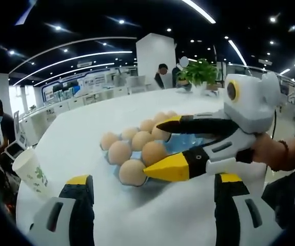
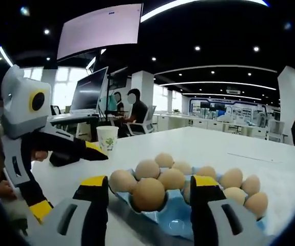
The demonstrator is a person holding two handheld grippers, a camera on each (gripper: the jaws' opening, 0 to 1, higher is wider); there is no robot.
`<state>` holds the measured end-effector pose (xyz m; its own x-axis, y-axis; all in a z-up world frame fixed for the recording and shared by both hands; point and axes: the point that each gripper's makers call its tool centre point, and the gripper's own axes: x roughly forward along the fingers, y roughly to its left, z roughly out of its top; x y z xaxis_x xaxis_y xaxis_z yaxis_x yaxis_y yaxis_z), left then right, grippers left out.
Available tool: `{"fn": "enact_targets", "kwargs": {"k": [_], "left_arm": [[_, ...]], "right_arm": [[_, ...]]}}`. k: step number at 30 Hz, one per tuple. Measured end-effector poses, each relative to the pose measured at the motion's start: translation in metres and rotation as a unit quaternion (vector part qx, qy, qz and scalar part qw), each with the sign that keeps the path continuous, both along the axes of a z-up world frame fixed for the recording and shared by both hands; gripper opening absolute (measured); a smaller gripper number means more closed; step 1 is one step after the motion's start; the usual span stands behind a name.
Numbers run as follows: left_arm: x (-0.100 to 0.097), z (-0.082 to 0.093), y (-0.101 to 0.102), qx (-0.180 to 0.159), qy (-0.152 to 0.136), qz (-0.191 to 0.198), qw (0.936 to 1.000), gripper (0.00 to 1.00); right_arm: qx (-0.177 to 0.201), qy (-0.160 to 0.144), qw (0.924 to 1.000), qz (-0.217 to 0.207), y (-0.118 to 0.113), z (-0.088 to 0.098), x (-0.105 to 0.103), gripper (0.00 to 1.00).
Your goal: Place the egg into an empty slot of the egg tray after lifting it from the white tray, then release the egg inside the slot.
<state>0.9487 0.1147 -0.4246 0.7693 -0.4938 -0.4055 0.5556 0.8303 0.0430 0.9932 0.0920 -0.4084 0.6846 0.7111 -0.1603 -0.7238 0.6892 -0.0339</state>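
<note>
Left claw (image 1: 150, 187): its two yellow-tipped jaws stand wide apart with nothing between them, over bare white table (image 1: 75, 138) short of the eggs.

Right claw (image 2: 150, 184): jaws also apart, gripping nothing. They stand on either side of the near corner of the blue egg tray (image 2: 175, 225), with the front egg (image 2: 149, 193) lying between and just beyond them. From the left gripper view, this same claw reaches in from the side, held in a person's hand (image 1: 270, 151). One jaw passes over the eggs, the other lies beside the nearest egg; whether it touches cannot be told.

Egg tray: on the table, most visible slots filled with brown eggs. Blue tray surface shows between the open jaws in the left gripper view.

Paper cup (image 1: 30, 171): upright near the table edge, well apart from the tray.

Several people sit at desks in the background.
</note>
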Motion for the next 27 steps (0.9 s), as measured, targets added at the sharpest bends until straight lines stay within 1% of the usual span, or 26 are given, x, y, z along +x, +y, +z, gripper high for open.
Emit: {"fn": "enact_targets", "kwargs": {"k": [1, 6, 8, 11, 16, 21, 24, 27], "left_arm": [[0.000, 0.000, 0.000, -0.002, 0.000, 0.001, 1.0000, 1.00], [0.000, 0.002, 0.001, -0.003, -0.003, 0.002, 1.0000, 1.00], [0.001, 0.002, 0.001, -0.004, -0.004, 0.002, 1.0000, 1.00], [0.002, 0.003, 0.000, -0.002, -0.005, 0.001, 1.0000, 1.00], [0.002, 0.004, -0.002, -0.003, -0.007, -0.003, 1.0000, 1.00], [0.002, 0.006, -0.004, -0.011, -0.005, -0.009, 0.9999, 1.00], [0.003, 0.005, -0.005, -0.006, -0.006, -0.011, 0.9999, 1.00], [0.004, 0.005, -0.006, -0.005, -0.004, -0.013, 0.9999, 1.00]], "right_arm": [[0.009, 0.011, 0.9999, 0.005, 0.001, 0.001, -0.001, 0.71], [0.008, 0.005, 1.0000, -0.004, -0.006, 0.009, 0.000, 0.79], [0.004, 0.003, 1.0000, -0.005, -0.010, 0.012, 0.000, 0.78], [-0.001, 0.005, 1.0000, -0.006, -0.014, 0.015, 0.000, 0.82], [-0.009, 0.001, 0.9999, -0.013, -0.023, 0.019, 0.001, 0.84], [-0.007, 0.003, 0.9997, -0.022, -0.035, 0.021, 0.003, 0.86], [-0.006, 0.006, 0.9994, -0.033, -0.046, 0.021, 0.004, 0.86], [0.004, 0.012, 0.9992, -0.038, -0.055, 0.023, 0.003, 0.87]]}}
